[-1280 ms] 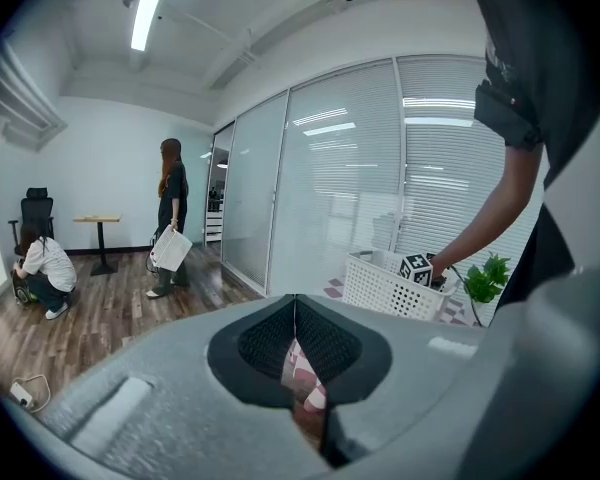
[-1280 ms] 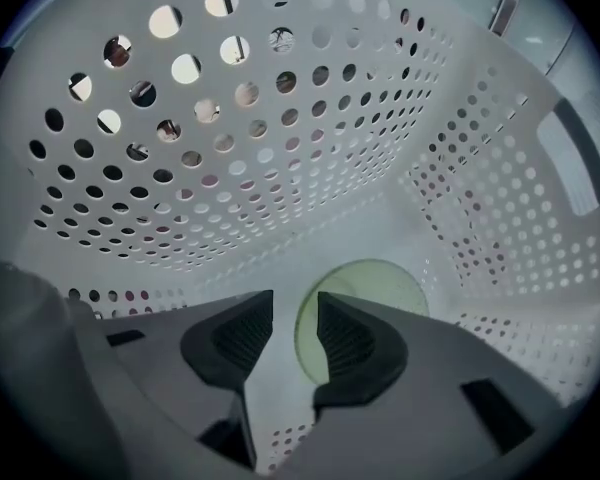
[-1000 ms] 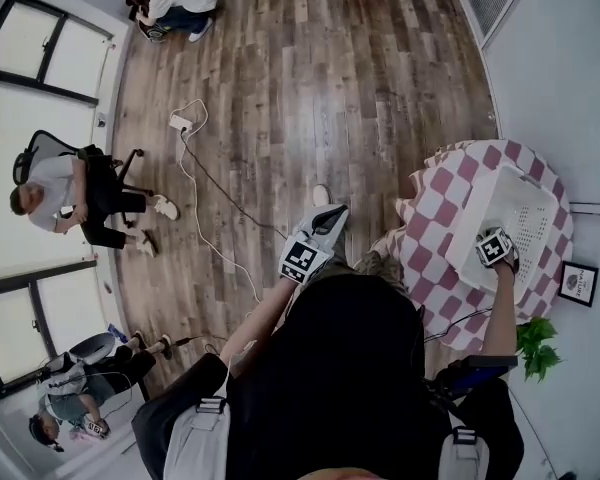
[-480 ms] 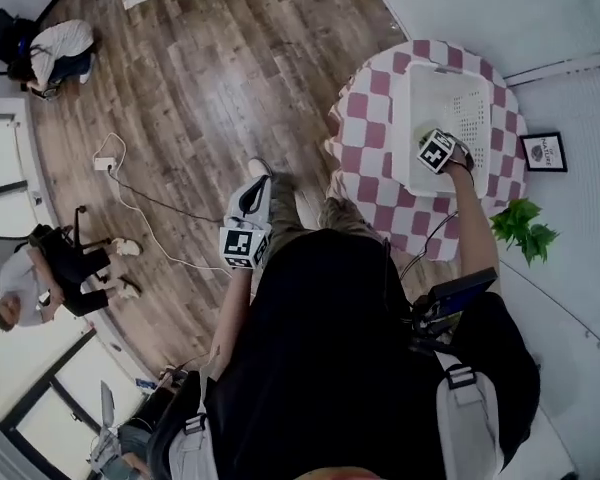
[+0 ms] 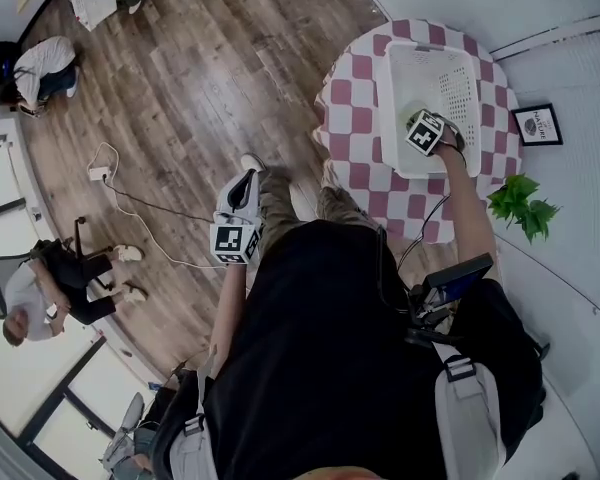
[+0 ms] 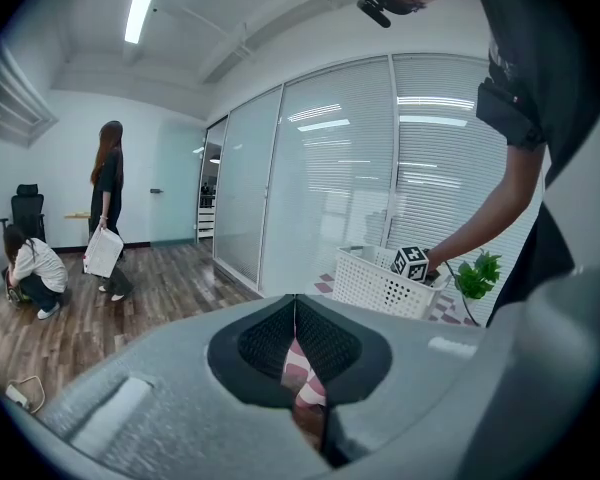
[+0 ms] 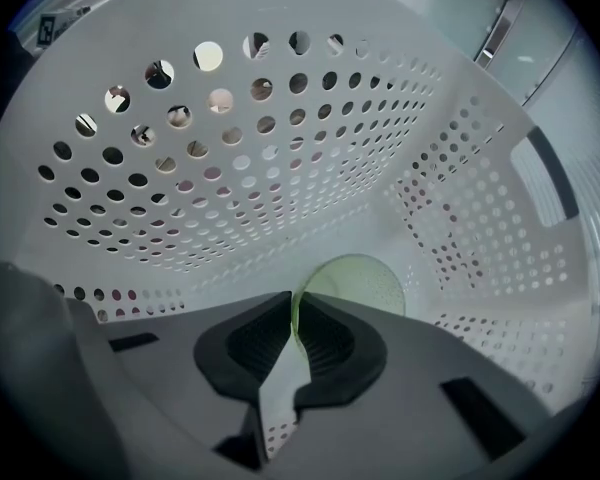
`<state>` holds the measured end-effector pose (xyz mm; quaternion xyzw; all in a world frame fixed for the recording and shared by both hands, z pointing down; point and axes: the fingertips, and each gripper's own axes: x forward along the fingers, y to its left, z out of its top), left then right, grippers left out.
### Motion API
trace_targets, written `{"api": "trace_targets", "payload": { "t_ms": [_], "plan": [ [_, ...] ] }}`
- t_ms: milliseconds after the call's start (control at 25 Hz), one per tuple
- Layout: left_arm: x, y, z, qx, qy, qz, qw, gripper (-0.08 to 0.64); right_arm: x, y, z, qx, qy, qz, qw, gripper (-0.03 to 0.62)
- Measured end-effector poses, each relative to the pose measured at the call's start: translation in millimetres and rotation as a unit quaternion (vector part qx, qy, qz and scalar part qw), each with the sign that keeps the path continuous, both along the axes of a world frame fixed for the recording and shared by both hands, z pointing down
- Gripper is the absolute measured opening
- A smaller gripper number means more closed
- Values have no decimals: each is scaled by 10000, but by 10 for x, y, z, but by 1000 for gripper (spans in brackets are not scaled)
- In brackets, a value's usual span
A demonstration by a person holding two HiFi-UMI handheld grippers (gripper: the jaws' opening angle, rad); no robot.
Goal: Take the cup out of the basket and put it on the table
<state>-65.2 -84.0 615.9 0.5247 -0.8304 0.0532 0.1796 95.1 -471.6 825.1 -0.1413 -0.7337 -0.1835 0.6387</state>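
Note:
A pale green see-through cup [image 7: 365, 283] lies in the white perforated basket [image 7: 280, 168]. My right gripper [image 7: 295, 313] reaches down into the basket, and its pads pinch the cup's thin rim. From the head view the basket [image 5: 460, 88] stands on the round checkered table [image 5: 355, 118], with the right gripper [image 5: 418, 120] inside it over the cup [image 5: 410, 111]. My left gripper [image 5: 245, 186] hangs beside my leg over the floor, jaws shut on nothing. In the left gripper view, the left gripper [image 6: 296, 313] points toward the basket [image 6: 380, 283].
A potted plant [image 5: 518, 203] and a framed picture [image 5: 538, 124] sit by the table's far side near the wall. A white cable [image 5: 130, 203] runs across the wooden floor. People [image 5: 35, 288] sit and crouch at the room's left side.
The head view has swung, so the table now sits higher in the picture. My right gripper stays in the basket, a little deeper by the cup. The left gripper hangs much as before.

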Motion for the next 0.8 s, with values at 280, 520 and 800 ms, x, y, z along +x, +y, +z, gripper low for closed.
{"api": "trace_targets", "payload": {
  "t_ms": [280, 520, 800],
  "plan": [
    [72, -28, 36, -27, 31, 30, 10000, 6, 35, 33, 5, -140, -25, 127, 9998, 25],
    [74, -35, 66, -45, 40, 33, 10000, 6, -6, 28, -23, -156, -201, 221, 9994, 25],
    [101, -86, 81, -59, 59, 114, 9999, 6, 5, 17, -62, -25, -225, 80, 9997, 23]
  ]
}}
